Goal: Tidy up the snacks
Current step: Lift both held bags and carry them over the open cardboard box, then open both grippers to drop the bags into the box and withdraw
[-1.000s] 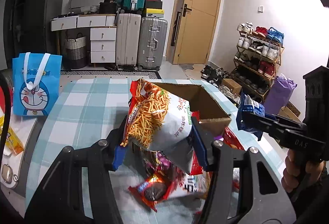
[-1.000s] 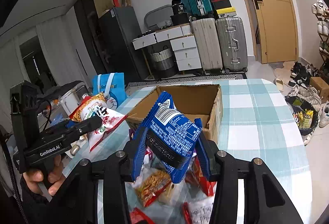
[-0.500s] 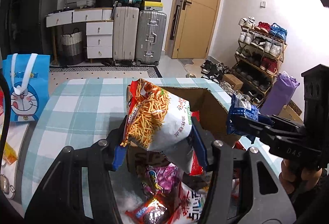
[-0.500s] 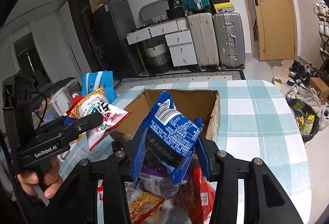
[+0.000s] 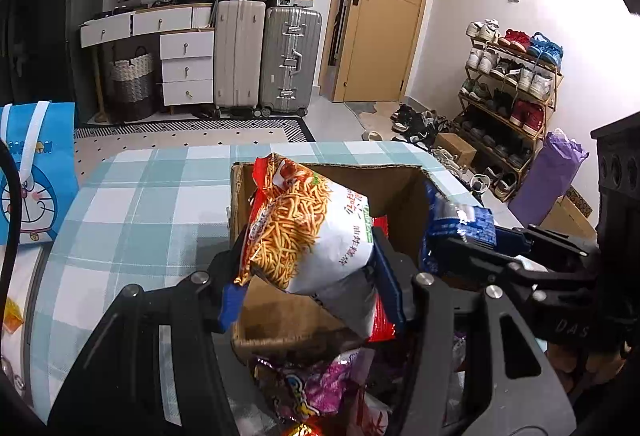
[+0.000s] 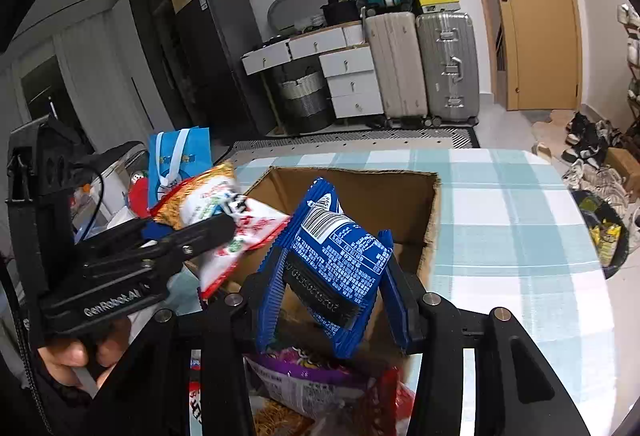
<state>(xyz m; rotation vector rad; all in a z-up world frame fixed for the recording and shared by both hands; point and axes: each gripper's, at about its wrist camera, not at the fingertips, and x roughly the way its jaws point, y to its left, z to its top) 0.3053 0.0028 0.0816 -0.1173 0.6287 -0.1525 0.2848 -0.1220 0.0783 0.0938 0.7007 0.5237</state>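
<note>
My left gripper is shut on a white and orange noodle-snack bag and holds it over the near edge of an open cardboard box. My right gripper is shut on a blue snack packet, also over the box. Each gripper shows in the other view: the right one with the blue packet, the left one with the noodle bag. Loose snack bags lie on the table below the grippers, also in the right wrist view.
The box stands on a table with a teal checked cloth. A blue cartoon tote bag is at the table's left. Suitcases, drawers and a shoe rack stand beyond, off the table.
Both grippers have moved forward and up with their bags, from over the loose snack pile to over the open box. The box now looks closer and larger.
</note>
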